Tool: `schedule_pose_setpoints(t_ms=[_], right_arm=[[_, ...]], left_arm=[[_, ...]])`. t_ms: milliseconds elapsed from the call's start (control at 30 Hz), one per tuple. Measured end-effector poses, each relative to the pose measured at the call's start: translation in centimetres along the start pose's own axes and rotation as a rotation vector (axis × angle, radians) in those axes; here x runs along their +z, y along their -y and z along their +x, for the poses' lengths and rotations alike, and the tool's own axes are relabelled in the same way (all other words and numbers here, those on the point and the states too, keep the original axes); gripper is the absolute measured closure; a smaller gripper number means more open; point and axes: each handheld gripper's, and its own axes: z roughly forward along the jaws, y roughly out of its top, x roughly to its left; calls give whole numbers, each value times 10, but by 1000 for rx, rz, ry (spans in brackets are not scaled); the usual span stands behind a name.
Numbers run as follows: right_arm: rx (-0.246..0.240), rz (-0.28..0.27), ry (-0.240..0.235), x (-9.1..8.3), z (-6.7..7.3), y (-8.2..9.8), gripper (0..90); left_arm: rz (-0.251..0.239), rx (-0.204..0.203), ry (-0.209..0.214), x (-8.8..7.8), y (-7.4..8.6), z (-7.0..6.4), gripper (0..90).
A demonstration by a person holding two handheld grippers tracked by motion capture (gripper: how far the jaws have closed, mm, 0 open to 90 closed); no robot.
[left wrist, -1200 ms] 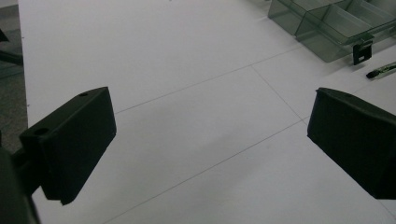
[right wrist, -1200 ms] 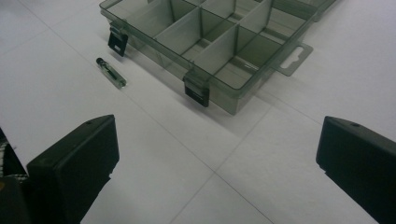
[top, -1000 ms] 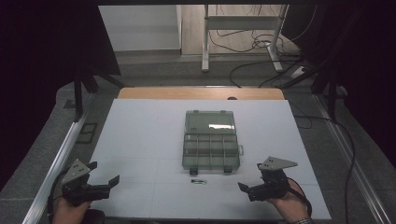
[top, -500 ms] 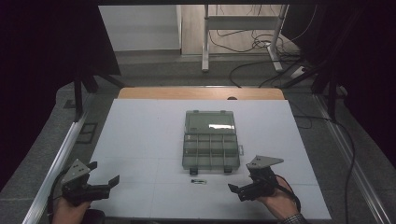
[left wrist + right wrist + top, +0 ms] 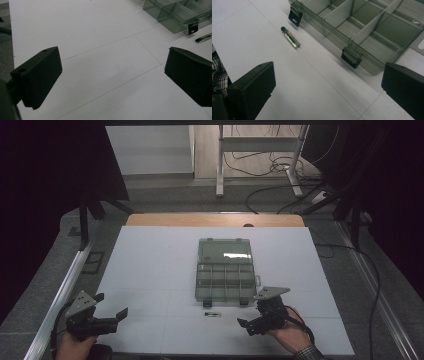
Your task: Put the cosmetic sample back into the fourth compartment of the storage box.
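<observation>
A clear grey compartment box (image 5: 225, 275) lies open at the table's middle, its lid folded back. Just in front of it lies a small glass vial with a black cap (image 5: 213, 314). My right gripper (image 5: 252, 317) hovers open a little right of the vial, pointing left. In the right gripper view the vial (image 5: 292, 38) lies ahead and left of the wide-apart jaws (image 5: 327, 85), beside the box's latches (image 5: 350, 57). My left gripper (image 5: 111, 305) is open at the front left, with nothing between its jaws (image 5: 112, 75); the box (image 5: 175, 12) and vial (image 5: 203, 38) are far off.
The white table top (image 5: 160, 265) has faint grid lines. A wooden strip (image 5: 215, 219) runs along its far edge and a metal rail (image 5: 60, 295) along its left side. Cables and a desk frame (image 5: 260, 150) sit on the floor beyond.
My right gripper has moved left and slightly forward, closer to the vial. The left gripper has stayed put.
</observation>
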Motion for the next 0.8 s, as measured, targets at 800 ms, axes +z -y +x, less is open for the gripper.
schedule_pose_setpoints(t_ms=[800], right_arm=[[-17,104,-49,33,16,-21,162]], left_arm=[[-1,0,4,0,0,0,14]])
